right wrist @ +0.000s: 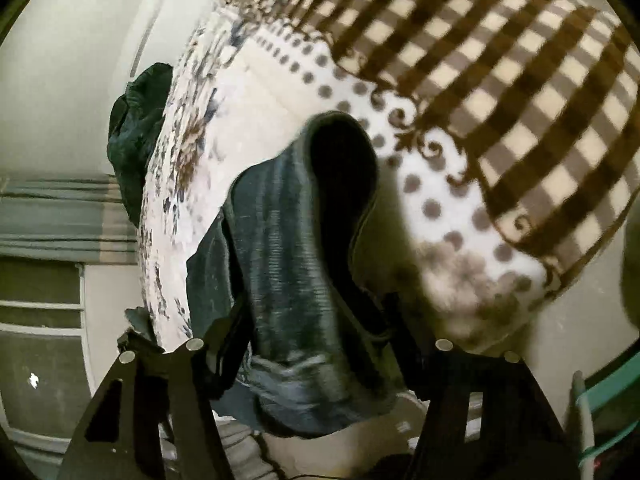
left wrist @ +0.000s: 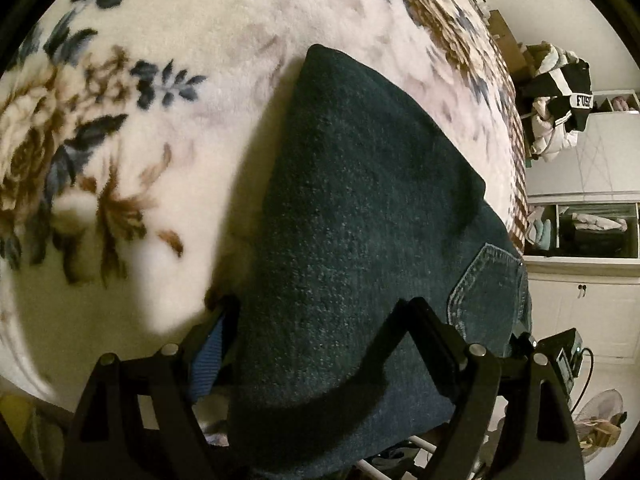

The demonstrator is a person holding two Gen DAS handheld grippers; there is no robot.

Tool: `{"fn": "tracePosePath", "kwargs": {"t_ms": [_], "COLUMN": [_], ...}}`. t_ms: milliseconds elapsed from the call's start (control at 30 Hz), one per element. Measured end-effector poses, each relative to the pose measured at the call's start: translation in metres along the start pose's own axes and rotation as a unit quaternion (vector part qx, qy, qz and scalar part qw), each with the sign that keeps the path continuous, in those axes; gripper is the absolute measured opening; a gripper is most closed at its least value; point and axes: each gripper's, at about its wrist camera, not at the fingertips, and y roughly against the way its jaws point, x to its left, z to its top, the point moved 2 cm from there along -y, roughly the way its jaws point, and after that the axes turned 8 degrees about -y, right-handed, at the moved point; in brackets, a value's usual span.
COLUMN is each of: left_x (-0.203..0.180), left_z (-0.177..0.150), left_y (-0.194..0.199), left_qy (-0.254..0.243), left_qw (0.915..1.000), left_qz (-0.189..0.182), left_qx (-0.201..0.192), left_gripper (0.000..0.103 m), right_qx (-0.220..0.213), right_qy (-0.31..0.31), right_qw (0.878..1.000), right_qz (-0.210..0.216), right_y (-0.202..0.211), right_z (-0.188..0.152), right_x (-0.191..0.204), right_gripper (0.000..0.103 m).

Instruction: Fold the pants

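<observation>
Dark blue jeans (left wrist: 352, 208) lie folded on a floral fleece blanket (left wrist: 168, 128); a stitched back pocket (left wrist: 488, 284) shows at the right. My left gripper (left wrist: 320, 316) is shut on the near edge of the jeans, with the cloth bulging between its black fingers (left wrist: 432, 328). In the right wrist view the jeans (right wrist: 296, 248) hang lifted above the blanket (right wrist: 440, 216), with a dark folded opening at the top. My right gripper (right wrist: 316, 316) is shut on the jeans, the denim bunched between its fingers.
The blanket's brown checked border (right wrist: 500, 80) fills the upper right. A dark garment (right wrist: 136, 136) lies at the bed's far edge. A chair piled with clothes (left wrist: 560, 96), white cabinets (left wrist: 584, 280) and a fan (left wrist: 600, 420) stand beside the bed.
</observation>
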Motion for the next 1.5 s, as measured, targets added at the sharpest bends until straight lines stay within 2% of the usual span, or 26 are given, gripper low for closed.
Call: {"fn": "tracePosePath", "kwargs": {"t_ms": [67,133,267,300,333,400,467,500,533,600,733,933,1133,1233,1367,1500], "left_x": [0.0,-0.001,-0.005,-0.006,-0.007,-0.011,-0.016,-0.016,-0.014,-0.014,-0.035,-0.058,-0.069,-0.067,-0.055,-0.028], "left_z": [0.001,0.003,0.006,0.007,0.007,0.006,0.004,0.003,0.001,0.0,0.001,0.018,0.075,0.127,0.199,0.28], "left_y": [-0.002,-0.004,-0.006,-0.007,-0.006,-0.005,0.0,0.003,0.009,0.017,0.036,0.083,0.124,0.14,0.153,0.154], "left_qy": [0.0,0.004,0.006,0.004,0.004,0.002,-0.008,-0.01,-0.006,-0.001,-0.025,-0.033,-0.044,-0.048,-0.053,-0.05], "left_qw": [1.0,1.0,1.0,0.9999,0.9998,0.9995,0.9991,0.9989,0.9986,0.9983,0.9977,0.9961,0.9918,0.9884,0.9847,0.9829], "left_qz": [0.0,-0.004,-0.005,-0.005,-0.007,-0.009,0.002,0.007,0.003,-0.006,0.007,-0.005,-0.018,-0.025,-0.03,-0.029], "left_qx": [0.0,0.0,-0.006,-0.011,-0.018,-0.031,-0.042,-0.046,-0.052,-0.059,-0.062,-0.082,-0.119,-0.142,-0.163,-0.175], "left_gripper": [0.085,0.088,0.089,0.089,0.089,0.088,0.072,0.054,0.038,0.031,0.028,0.028,0.028,0.028,0.028,0.028], "right_qx": [0.029,0.052,0.081,0.084,0.082,0.074,0.063,0.058,0.054,0.051,0.049,0.046,0.036,0.023,0.008,0.005], "right_qy": [-0.026,-0.055,-0.036,-0.026,-0.016,-0.015,-0.011,-0.004,-0.001,0.009,0.024,0.042,0.071,0.081,0.083,0.092], "right_qw": [0.999,0.996,0.992,0.993,0.994,0.996,0.997,0.998,0.998,0.998,0.998,0.997,0.995,0.993,0.992,0.99], "right_qz": [0.0,0.039,0.088,0.08,0.065,0.041,0.035,0.03,0.027,0.023,0.025,0.046,0.065,0.078,0.096,0.103], "right_y": [-0.014,-0.027,-0.038,-0.042,-0.045,-0.047,-0.042,-0.039,-0.035,-0.03,-0.018,0.019,0.024,0.01,-0.029,-0.093], "right_z": [0.008,0.015,0.015,0.013,0.011,0.009,0.006,0.004,0.002,-0.002,-0.007,-0.004,0.022,0.043,0.083,0.132], "right_x": [-0.011,-0.016,0.002,0.005,0.006,0.001,0.003,0.007,0.011,0.023,0.052,0.096,0.169,0.214,0.277,0.342], "right_gripper": [0.078,0.096,0.097,0.092,0.077,0.059,0.052,0.048,0.046,0.044,0.042,0.041,0.041,0.041,0.041,0.041]}}
